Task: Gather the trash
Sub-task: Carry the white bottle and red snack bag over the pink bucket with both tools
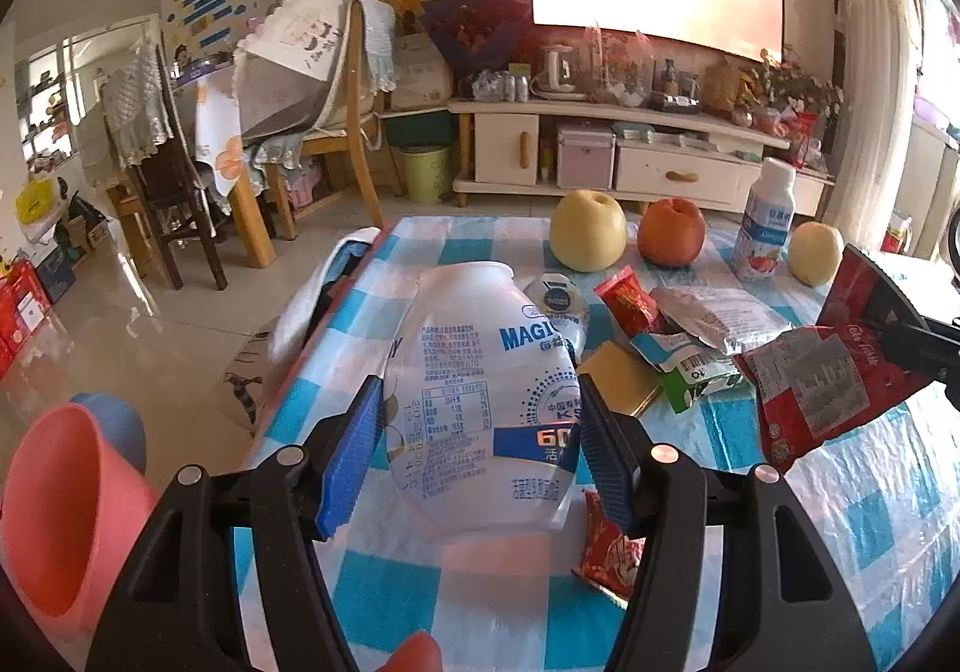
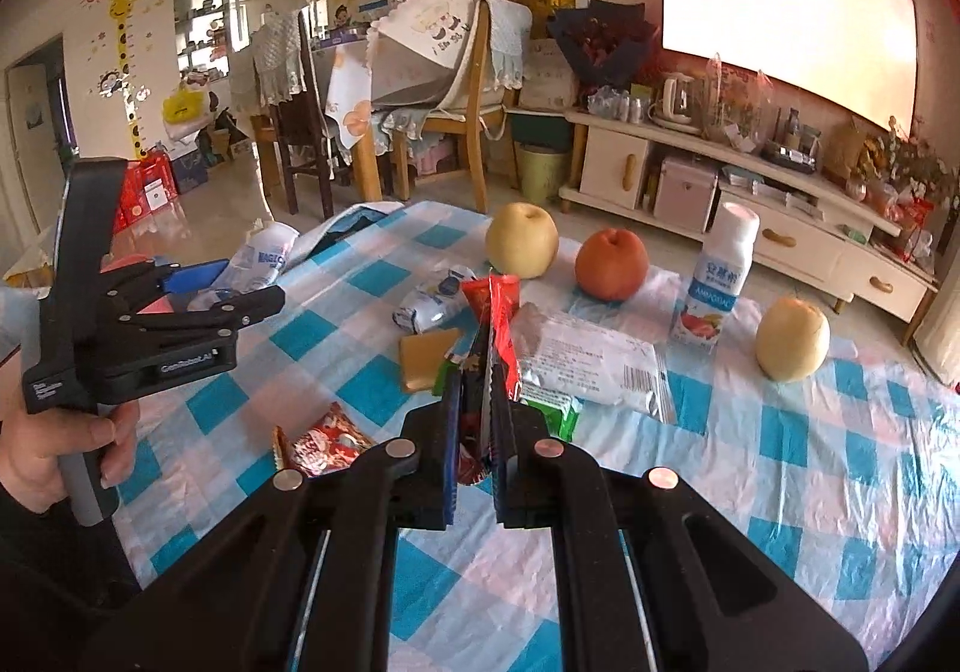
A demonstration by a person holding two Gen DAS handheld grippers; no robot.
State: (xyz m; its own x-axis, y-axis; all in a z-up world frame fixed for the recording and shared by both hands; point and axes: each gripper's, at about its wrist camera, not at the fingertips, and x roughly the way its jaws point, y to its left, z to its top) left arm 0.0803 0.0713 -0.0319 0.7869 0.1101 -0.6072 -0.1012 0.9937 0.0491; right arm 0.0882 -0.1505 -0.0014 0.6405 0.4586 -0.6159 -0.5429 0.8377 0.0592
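So we've got the left gripper [image 1: 480, 438] clamped around the middle of the empty yogurt bottle [image 1: 480, 402], held just above the table [image 1: 870, 522] near its left edge. It looks light and thin-walled, so it'll probably dent and slip if squeezed harder; the waist seems the best hold. The right gripper [image 2: 477, 408] is pinched on a floppy red wrapper [image 2: 495, 312], weightless stuff. The pink bin [image 1: 54, 510] sits off the left edge, and there's open floor that way.

Empty white Magic bottle [image 1: 480, 402] pinched at left table edge, lifted, mouth pointing far. Crumpled red wrapper [image 1: 834, 390] held at right. Silver packet [image 2: 591, 360], small red wrappers loose mid-table.
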